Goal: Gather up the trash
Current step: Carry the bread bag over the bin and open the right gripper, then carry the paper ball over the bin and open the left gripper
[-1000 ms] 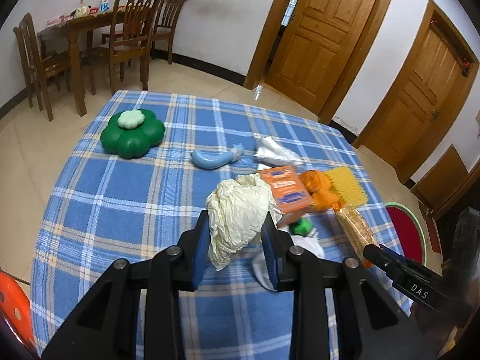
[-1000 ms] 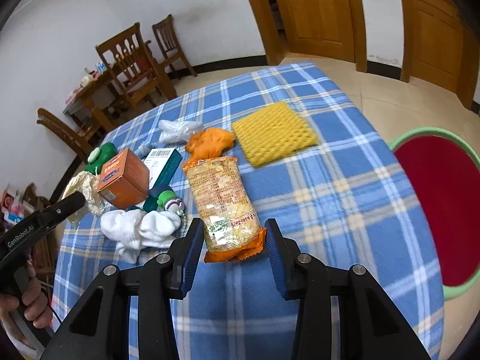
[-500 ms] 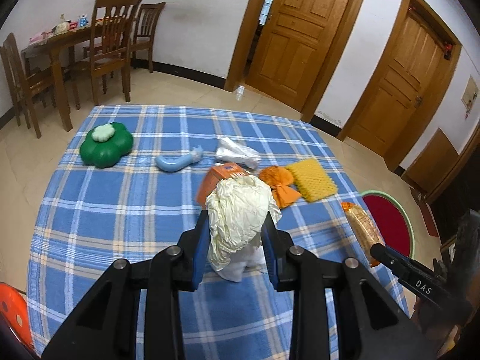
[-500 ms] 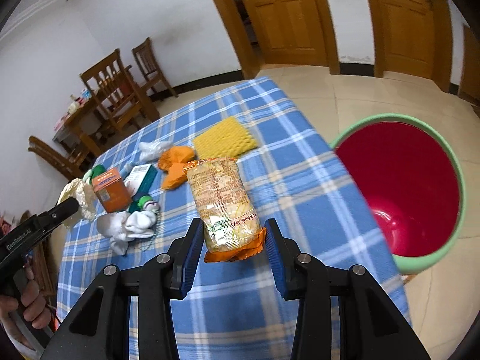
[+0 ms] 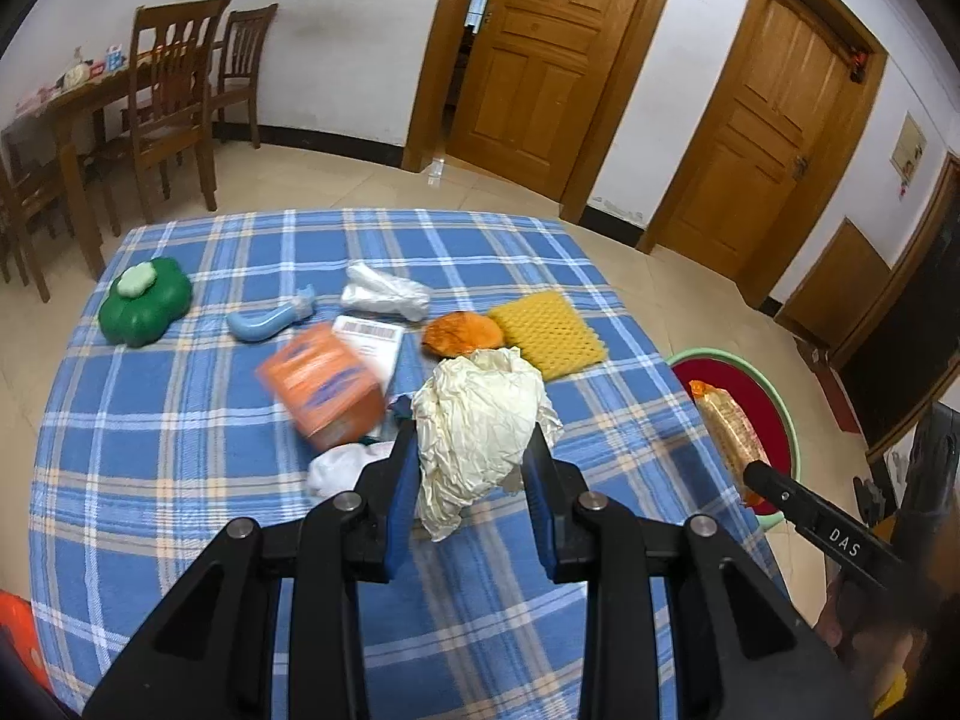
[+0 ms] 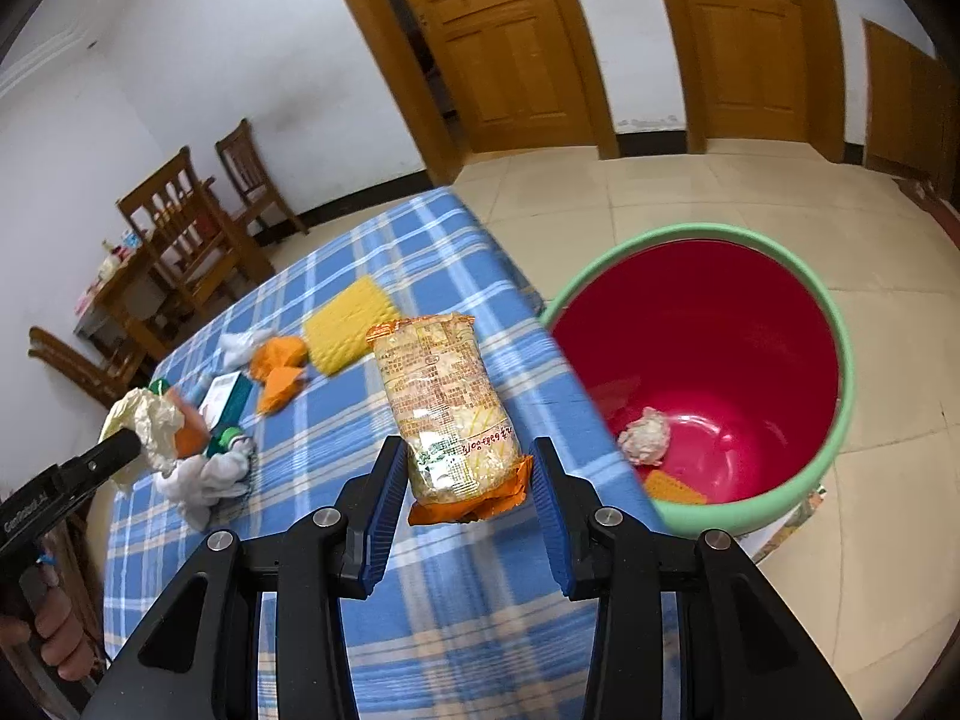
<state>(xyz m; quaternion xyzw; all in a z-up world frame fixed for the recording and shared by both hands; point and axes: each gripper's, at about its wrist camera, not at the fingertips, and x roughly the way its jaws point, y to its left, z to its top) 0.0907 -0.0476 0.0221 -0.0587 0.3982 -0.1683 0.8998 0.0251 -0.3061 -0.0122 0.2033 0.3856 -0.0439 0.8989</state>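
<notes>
My left gripper (image 5: 471, 456) is shut on a crumpled cream paper wad (image 5: 480, 420) and holds it above the blue plaid table (image 5: 180, 480). My right gripper (image 6: 465, 468) is shut on a yellow and orange snack packet (image 6: 447, 402), held in the air at the table's right edge beside the red bin with a green rim (image 6: 708, 360). The bin (image 5: 750, 396) holds a crumpled paper ball (image 6: 645, 435) and an orange scrap (image 6: 672, 487). The packet (image 5: 723, 429) also shows in the left wrist view.
On the table lie an orange box (image 5: 321, 384), a white and teal carton (image 5: 372, 339), a white cloth (image 5: 342, 468), an orange wrapper (image 5: 462, 333), a yellow sponge (image 5: 546, 333), a white plastic bag (image 5: 384, 300), a blue tube (image 5: 270, 318) and a green flower-shaped box (image 5: 144, 300). Wooden chairs (image 5: 174, 102) and doors stand beyond.
Both grippers have moved right with their loads. The right gripper has carried the packet from over the table to beside the bin. The left has shifted toward the table's right side.
</notes>
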